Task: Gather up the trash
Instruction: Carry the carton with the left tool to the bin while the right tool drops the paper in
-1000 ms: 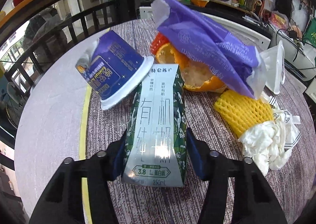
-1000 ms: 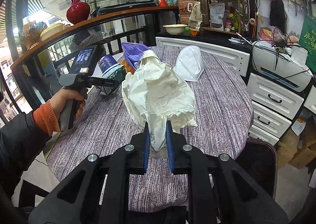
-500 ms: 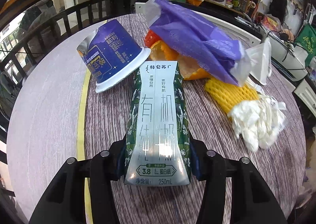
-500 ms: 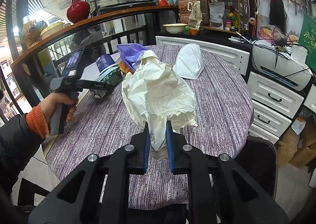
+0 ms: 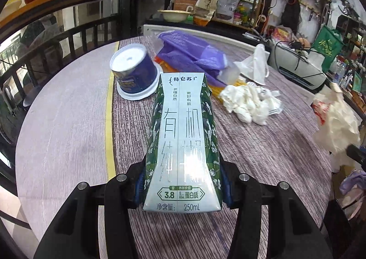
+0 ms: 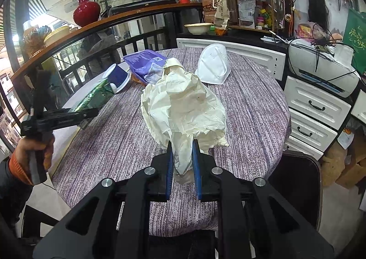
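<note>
- L gripper (image 5: 183, 187): jaws clamped on the sides of a green-and-white milk carton (image 5: 183, 142), near its bottom end; carton points away from the cam, held clear above the table (image 5: 263, 156).
- From the R cam the same L gripper (image 6: 81, 119) shows at far left w/ the carton (image 6: 96, 96) in it, gripped by a hand (image 6: 34, 151) in an orange cuff + dark sleeve.
- R gripper (image 6: 181, 163): jaws narrow, pinching the lower end of a crumpled cream paper bag (image 6: 183, 108); bag bulges up + forward over the purple-streaked tabletop (image 6: 251, 112).
- Rest of the trash lies at the table's far side: dark-blue cup (image 5: 133, 73) upside down on its white rim, just beyond the carton's tip.
- Purple plastic wrapper (image 5: 192, 55) right of the cup, lying on orange peel; only a sliver of peel shows.
- White crumpled wad (image 5: 249, 101) near the wrapper, a yellow bit just behind it.
- White face mask (image 6: 213, 68) stands further right, apart from the pile.
- Beyond the table: dark railing, red vase (image 6: 85, 7) on the ledge, white drawers (image 6: 318, 108) + a printer (image 6: 324, 64) to the right.
</note>
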Available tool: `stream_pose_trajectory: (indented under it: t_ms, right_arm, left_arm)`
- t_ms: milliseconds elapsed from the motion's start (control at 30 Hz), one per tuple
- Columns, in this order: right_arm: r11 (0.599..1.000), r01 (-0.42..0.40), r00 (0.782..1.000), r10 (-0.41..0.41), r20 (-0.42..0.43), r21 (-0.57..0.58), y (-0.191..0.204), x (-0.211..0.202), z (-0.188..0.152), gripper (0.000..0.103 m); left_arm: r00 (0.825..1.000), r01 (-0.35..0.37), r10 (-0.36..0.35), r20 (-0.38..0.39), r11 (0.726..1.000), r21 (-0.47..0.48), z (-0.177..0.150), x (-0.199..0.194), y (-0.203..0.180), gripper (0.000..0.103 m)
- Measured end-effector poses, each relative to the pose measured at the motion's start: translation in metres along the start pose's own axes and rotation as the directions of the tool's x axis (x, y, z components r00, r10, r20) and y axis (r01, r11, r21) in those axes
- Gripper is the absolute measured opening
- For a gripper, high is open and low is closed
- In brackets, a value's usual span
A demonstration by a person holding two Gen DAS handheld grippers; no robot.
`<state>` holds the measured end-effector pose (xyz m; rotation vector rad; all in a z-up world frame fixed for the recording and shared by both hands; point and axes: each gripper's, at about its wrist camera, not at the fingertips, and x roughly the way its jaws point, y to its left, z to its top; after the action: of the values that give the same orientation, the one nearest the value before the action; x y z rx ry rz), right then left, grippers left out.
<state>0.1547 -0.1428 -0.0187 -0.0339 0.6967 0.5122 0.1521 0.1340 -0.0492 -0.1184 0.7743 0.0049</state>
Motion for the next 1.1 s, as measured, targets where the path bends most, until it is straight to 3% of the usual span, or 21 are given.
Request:
stream_pose_trajectory:
  t_ms: [167, 333, 633, 833, 1100]
  right_arm:
    - [0.999, 0.023, 1.000, -0.023, 0.010, 0.034, -0.015, -0.005, -0.002, 0.016]
    - [0.993, 0.067, 0.997, -0.069, 0.023, 0.096, -0.043, -0.012, -0.004, 0.016]
    - [0.937, 0.239, 0.969, -0.247, 0.002, 0.255, -0.124, -0.020, -0.014, 0.016]
    - [0.884, 0.332, 0.943, -0.308, -0.125, 0.330, -0.178, 0.007, -0.038, 0.016]
    - [0.821, 0.383, 0.903, -0.236, -0.358, 0.425, -0.236, 0.077, -0.095, 0.016]
  left_arm:
    - [0.997, 0.014, -0.017, 0.075, 0.999, 0.033, -0.008, -0.023, -0.018, 0.050]
    - [0.991, 0.074, -0.081, 0.111, 0.995, 0.061, -0.009, -0.035, -0.043, 0.050]
    - [0.974, 0.166, -0.183, 0.136, 0.978, 0.127, -0.004, -0.038, -0.093, 0.050]
    - [0.964, 0.216, -0.238, 0.121, 0.962, 0.167, 0.000, -0.027, -0.128, 0.050]
    - [0.950, 0.271, -0.296, 0.099, 0.939, 0.210, 0.005, -0.018, -0.171, 0.050]
